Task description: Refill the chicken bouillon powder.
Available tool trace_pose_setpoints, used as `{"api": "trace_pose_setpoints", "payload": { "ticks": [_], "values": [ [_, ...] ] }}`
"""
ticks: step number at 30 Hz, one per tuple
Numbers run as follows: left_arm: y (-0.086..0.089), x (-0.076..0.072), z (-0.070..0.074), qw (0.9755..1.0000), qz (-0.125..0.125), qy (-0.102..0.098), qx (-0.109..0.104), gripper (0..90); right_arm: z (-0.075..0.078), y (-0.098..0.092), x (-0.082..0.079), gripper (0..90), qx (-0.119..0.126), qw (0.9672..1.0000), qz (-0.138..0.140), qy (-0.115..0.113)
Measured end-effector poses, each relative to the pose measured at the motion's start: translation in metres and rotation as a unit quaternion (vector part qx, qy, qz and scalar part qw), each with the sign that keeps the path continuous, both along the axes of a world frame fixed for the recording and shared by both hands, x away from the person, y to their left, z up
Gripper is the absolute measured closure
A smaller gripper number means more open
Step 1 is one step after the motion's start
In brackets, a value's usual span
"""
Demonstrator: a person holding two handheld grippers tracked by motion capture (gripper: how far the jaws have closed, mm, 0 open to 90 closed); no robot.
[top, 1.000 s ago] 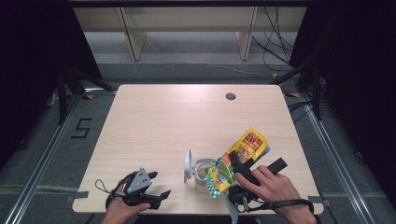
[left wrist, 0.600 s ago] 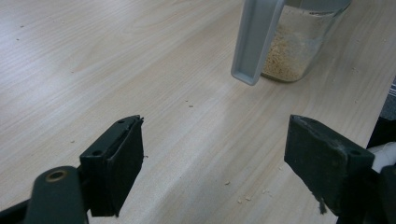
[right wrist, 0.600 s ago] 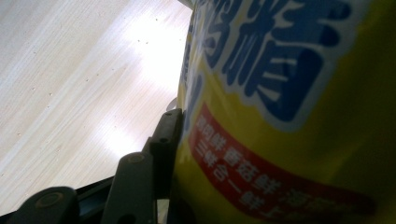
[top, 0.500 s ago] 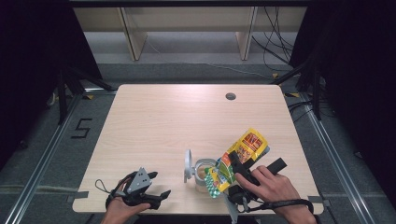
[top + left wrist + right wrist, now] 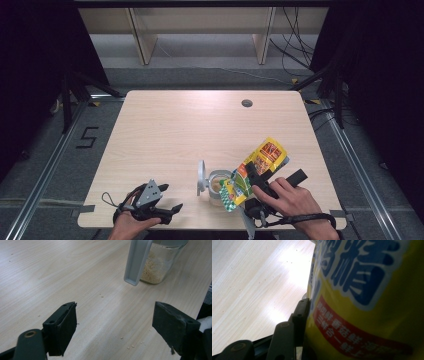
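Now your right gripper (image 5: 250, 172) clamps the yellow snack bag (image 5: 257, 165), tilted mouth-down over the glass jar (image 5: 218, 186) near the worktop's front edge. Pale crumbs line the jar's bottom. Your left gripper (image 5: 172, 209), jaws apart and empty, rests at the front-left, hand curled around it.

the left hand (image 5: 131, 220) comes in from the bottom edge at the near left, fingers wrapped around the left gripper (image 5: 172, 207), which lies low and level with its black jaws pointing to the right and standing wide apart with nothing between them. the right hand (image 5: 290, 200) sits at the near right, fingers spread over the right gripper (image 5: 250, 172), which points up and leftward; its jaws are partly closed, one pad pressing flat against what it holds.
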State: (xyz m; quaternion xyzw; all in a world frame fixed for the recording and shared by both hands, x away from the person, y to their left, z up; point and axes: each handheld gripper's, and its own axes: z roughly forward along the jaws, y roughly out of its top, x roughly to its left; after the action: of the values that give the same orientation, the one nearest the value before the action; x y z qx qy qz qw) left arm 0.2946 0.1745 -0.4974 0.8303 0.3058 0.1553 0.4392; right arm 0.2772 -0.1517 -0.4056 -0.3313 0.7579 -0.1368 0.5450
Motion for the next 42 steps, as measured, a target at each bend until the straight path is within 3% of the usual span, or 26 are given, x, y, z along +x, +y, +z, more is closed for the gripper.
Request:
{"api": "trace_pose_setpoints", "payload": {
  "ticks": [10,11,12,25,26,30,31,41,42],
  "values": [
    [0.0,-0.0001,0.0,1.0,0.0,0.0,0.0,19.0,-0.0001,-0.0002,0.0002,56.2,0.002,1.0,0.0,0.002],
    [0.0,0.0,0.0,1.0,0.0,0.0,0.0,19.0,-0.0005,-0.0006,-0.0002,56.2,0.004,0.9999,0.005,-0.008],
    [0.0,0.0,0.0,1.0,0.0,0.0,0.0,19.1,0.0,-0.0002,0.0001,56.2,0.002,1.0,0.0,0.002],
    [0.0,0.0,0.0,1.0,0.0,0.0,0.0,19.0,0.0,-0.0001,0.0,56.3,0.002,1.0,0.0,0.002],
    [0.0,-0.0001,0.0,1.0,0.0,0.0,0.0,19.0,0.0011,0.0003,0.0011,56.3,-0.007,0.9999,0.009,0.001],
    [0.0003,0.0002,0.0001,1.0,0.001,-0.001,0.002,19.1,0.0012,0.0002,0.001,56.3,-0.008,0.9999,0.008,0.001],
    [0.0002,0.0001,0.0001,1.0,-0.001,-0.001,0.001,19.1,0.0013,-0.0003,0.0006,56.3,-0.005,0.9999,0.012,-0.007],
    [0.0003,0.0001,0.0001,1.0,0.001,-0.001,0.002,19.1,0.0016,-0.0007,0.0007,56.3,-0.005,0.9999,0.012,-0.007],
    [0.0002,-0.0001,0.0002,1.0,0.001,-0.001,0.002,19.1,0.0011,-0.0014,-0.0001,56.3,0.004,0.9999,0.007,-0.007]
  ]
}}
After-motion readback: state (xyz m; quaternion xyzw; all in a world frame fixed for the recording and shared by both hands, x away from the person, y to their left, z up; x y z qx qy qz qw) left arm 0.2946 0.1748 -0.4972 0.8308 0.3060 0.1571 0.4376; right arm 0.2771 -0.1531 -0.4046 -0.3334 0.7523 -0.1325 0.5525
